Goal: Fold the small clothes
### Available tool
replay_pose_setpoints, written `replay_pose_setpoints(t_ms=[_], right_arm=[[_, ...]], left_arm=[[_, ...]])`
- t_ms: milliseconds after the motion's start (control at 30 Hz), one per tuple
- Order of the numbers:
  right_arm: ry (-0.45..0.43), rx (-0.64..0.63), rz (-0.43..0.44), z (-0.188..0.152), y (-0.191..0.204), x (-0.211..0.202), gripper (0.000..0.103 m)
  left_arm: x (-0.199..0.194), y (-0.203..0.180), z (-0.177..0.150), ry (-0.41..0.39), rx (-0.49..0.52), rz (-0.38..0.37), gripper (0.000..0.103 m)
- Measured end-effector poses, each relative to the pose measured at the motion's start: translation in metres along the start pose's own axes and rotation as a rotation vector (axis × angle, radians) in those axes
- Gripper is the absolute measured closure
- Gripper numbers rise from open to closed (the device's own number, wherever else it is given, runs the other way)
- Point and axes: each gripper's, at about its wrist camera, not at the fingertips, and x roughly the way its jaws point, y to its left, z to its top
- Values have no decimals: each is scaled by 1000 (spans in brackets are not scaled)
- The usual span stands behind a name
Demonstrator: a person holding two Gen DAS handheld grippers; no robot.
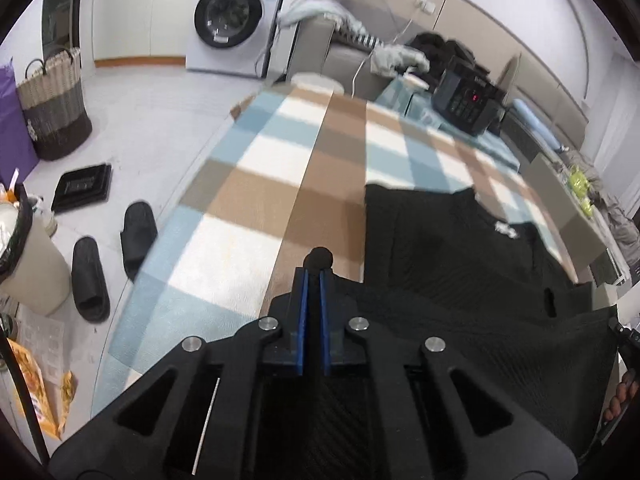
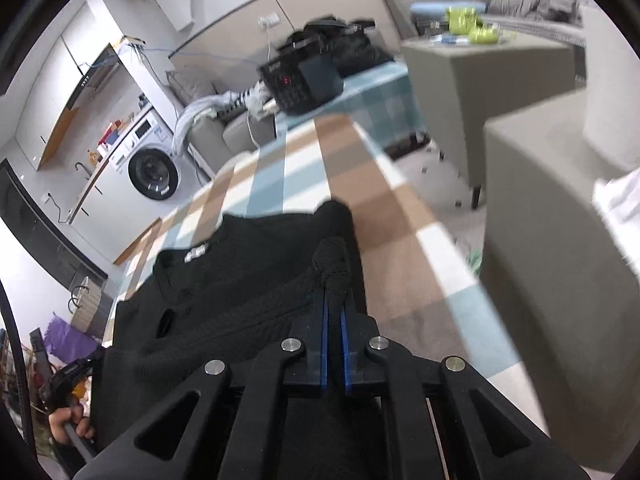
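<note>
Nearest in: left gripper [image 1: 314, 270] pinched shut on a bunched corner of the black knit garment [image 1: 460, 248], right gripper [image 2: 334, 292] clamped on the opposite corner. Near hem strung between the two, lifted a bit. Rest of it lying ahead on the checked tablecloth [image 1: 248, 184], long axis running away, collar farthest. Probably folding forward next.

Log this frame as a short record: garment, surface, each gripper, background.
garment: black knit top, lying partly on the table, white neck label showing
surface: checked tablecloth, blue, brown and white
left gripper: shut on a bunched edge of the top
right gripper: shut on another edge of the top
background: washing machine, black slippers, woven basket
</note>
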Motion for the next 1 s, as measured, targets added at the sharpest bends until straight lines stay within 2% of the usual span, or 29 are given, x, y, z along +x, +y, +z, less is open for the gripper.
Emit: replay_pose_setpoints(t_ms=[133,267,400,500,600,667,700,733,833,1000], right_arm=[[-60,19,2,15,-1,-13,98],[-86,60,3,31,-1,-9,98],[-87,90,-29,44,2,14,98],[-73,83,-54,49,5,30,98],[-6,104,-68,50,5,45,91],[-1,105,-68,47,4,41,84],[-7,99,-71,43,3,36,76],[-13,97,-71,40,3,29,70],[-12,93,-63,25,-1,6,61],[30,88,-35,-13,-7,-29,59]], left_arm=[[-16,-6,13,-55,-20,-17,100],[-13,-15,32,-76,-43,-21,100],[5,-21,42,-60,-39,0,100],[23,-23,42,-11,-31,41,98],[30,-18,37,45,-28,68,84],[23,-10,32,46,-40,72,68],[16,-4,28,42,-46,74,54],[9,1,24,36,-49,78,47],[-19,18,9,13,-64,97,46],[-67,47,-36,25,-90,72,45]])
